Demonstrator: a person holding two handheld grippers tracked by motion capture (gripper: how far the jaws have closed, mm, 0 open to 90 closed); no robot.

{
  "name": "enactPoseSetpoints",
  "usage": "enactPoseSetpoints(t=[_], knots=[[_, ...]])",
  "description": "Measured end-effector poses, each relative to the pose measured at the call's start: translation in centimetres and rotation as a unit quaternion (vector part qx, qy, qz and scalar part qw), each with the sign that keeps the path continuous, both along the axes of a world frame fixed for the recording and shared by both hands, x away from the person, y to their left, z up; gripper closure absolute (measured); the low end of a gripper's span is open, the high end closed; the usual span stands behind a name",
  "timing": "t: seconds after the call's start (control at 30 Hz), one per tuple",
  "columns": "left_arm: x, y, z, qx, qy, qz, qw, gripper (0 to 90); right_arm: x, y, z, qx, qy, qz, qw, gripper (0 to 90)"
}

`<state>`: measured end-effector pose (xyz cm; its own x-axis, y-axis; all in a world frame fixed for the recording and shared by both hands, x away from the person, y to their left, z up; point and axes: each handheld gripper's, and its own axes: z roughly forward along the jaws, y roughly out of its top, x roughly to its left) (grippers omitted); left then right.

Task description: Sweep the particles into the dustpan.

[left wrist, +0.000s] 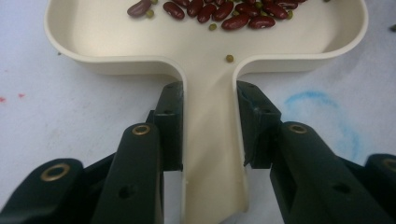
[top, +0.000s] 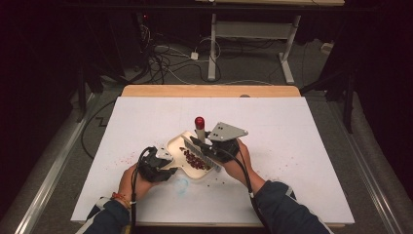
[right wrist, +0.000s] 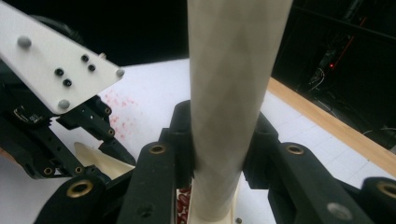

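From the high view, you sit at a white-covered table [top: 292, 161]. Your left gripper [top: 163, 171] holds the handle of a cream plastic dustpan [top: 178, 145] lying flat near the table's middle, with red kidney beans [top: 194, 160] gathered inside it. Your right gripper [top: 210, 148] holds a small brush [top: 199, 127] with a grey handle and red cap, its bristle head resting over the beans.

In the left gripper view, the jaws pinch the dustpan handle [left wrist: 212, 140] from both sides, just behind the tray. The pan looks light, stiff and smooth, so it may slip or pivot; the narrow handle is the right place to hold. A few small green beans [left wrist: 229, 58] lie among the red ones.

In the right gripper view, the jaws clamp the brush's grey handle [right wrist: 231, 93] at mid-length. It looks rigid and light; gripping low gives you better control when sweeping. The beans are hard and will roll easily.
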<state>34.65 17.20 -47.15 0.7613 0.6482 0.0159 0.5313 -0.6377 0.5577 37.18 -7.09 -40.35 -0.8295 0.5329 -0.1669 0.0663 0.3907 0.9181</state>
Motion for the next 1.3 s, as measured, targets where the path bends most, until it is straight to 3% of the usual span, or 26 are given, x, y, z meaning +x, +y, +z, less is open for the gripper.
enactPoseSetpoints(t=[0.1, 0.3, 0.43, 0.67, 0.7, 0.83, 0.9, 0.93, 0.97, 1.0, 1.03, 1.07, 1.2, 1.23, 1.3], knots=[[-0.2, 0.8, 0.0, -0.001, 0.002, 0.002, 1.0, 63.4, -0.1, -1.4, 0.9, 0.016, -0.007, -0.008, 0.9998, 70.5], [-0.8, 2.4, 0.1, 0.002, 0.002, 0.005, 1.0, 63.5, -0.6, -3.6, 2.2, 0.024, -0.008, -0.014, 0.9996, 70.5], [-1.6, 3.6, 0.2, 0.005, 0.004, 0.009, 0.9999, 63.5, -1.7, -6.6, 3.1, 0.035, 0.014, 0.015, 0.9992, 70.5], [-4.1, 5.9, -0.1, 0.007, 0.007, 0.022, 0.9997, 63.5, -4.3, -8.2, 3.3, 0.027, 0.027, 0.043, 0.9983, 70.5], [-4.5, 6.1, -0.1, 0.008, 0.008, 0.023, 0.9997, 63.4, -5.0, -8.4, 3.3, 0.032, 0.04, 0.063, 0.9967, 70.5], [-5.4, 6.9, -0.4, 0.007, 0.01, 0.03, 0.9995, 63.5, -6.0, -8.3, 3.0, 0.031, 0.056, 0.091, 0.9938, 70.5], [-5.7, 7.1, -0.6, 0.009, 0.011, 0.032, 0.9994, 63.5, -6.7, -8.1, 2.6, 0.038, 0.066, 0.113, 0.9908, 70.5], [-5.8, 7.2, -0.7, 0.008, 0.011, 0.035, 0.9993, 63.5, -7.2, -7.9, 2.1, 0.042, 0.083, 0.139, 0.986, 70.5], [-5.8, 7.2, -0.7, 0.008, 0.011, 0.035, 0.9993, 63.5, -7.2, -7.9, 2.1, 0.042, 0.083, 0.139, 0.986, 70.5], [-5.8, 7.3, -0.8, 0.008, 0.011, 0.035, 0.9993, 63.5, -7.5, -7.7, 1.8, 0.045, 0.088, 0.151, 0.9837, 70.5], [-5.8, 7.3, -0.8, 0.009, 0.012, 0.035, 0.9993, 63.4, -7.8, -7.2, 1.3, 0.037, 0.095, 0.181, 0.9783, 70.5], [-5.8, 7.3, -0.8, 0.009, 0.012, 0.035, 0.9993, 63.4, -8.0, -6.9, 1.0, 0.034, 0.098, 0.19, 0.9764, 70.5], [-5.7, 7.2, -0.9, 0.01, 0.012, 0.034, 0.9993, 63.4, -7.8, -6.2, 0.2, 0.011, 0.108, 0.197, 0.9744, 70.5], [-5.8, 7.2, -0.9, 0.011, 0.011, 0.034, 0.9993, 63.4, -7.5, -6.0, -0.2, -0.004, 0.116, 0.192, 0.9744, 70.4], [-5.8, 7.2, -0.9, 0.011, 0.009, 0.034, 0.9993, 63.4, -7.4, -6.1, -0.4, -0.003, 0.113, 0.186, 0.976, 70.5]])
